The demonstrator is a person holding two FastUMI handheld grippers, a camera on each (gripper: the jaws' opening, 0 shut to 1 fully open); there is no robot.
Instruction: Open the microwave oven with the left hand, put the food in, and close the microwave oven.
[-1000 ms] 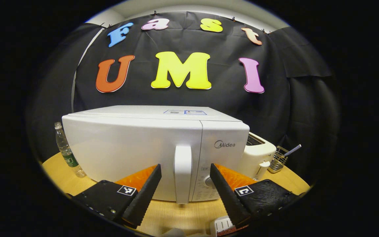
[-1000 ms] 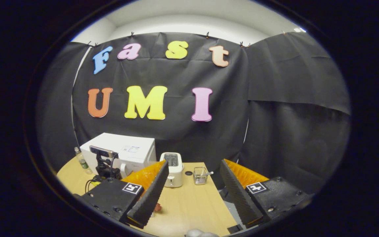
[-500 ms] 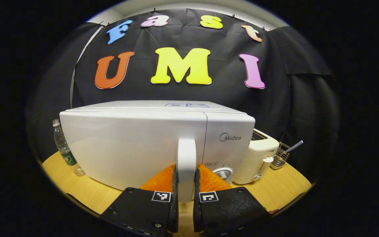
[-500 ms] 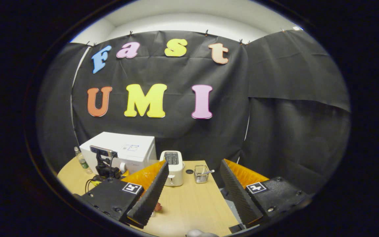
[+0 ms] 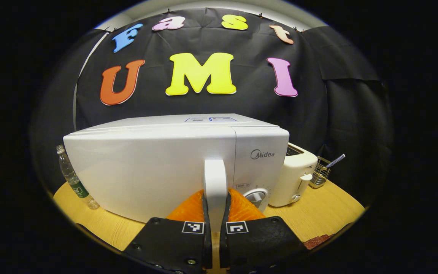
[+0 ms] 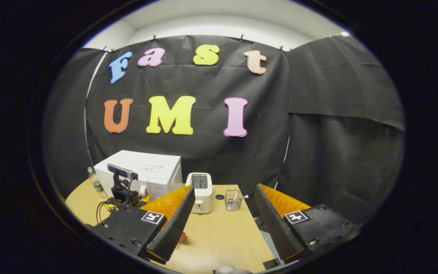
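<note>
A staged kitchen corner in a recording booth: black cloth [image 6: 318, 125] hangs as the wall behind a wooden table [image 6: 219, 232]. On it stand a microwave [image 5: 146, 163], a toaster [image 5: 293, 175], a water bottle [image 5: 70, 175] and a wire holder [image 5: 319, 177].

Toaster [image 5: 293, 179] just right of microwave [image 5: 173, 163]; bottle [image 5: 72, 179] at its left corner. Bare tabletop [image 6: 222, 236] ahead of right gripper's fingers [image 6: 175, 226].

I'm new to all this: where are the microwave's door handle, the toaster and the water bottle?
white upright microwave door handle [image 5: 215, 179], left gripper view, upper part.
cream toaster [image 5: 294, 176], left gripper view, front face.
clear plastic water bottle [image 5: 71, 177], left gripper view, body.
</note>
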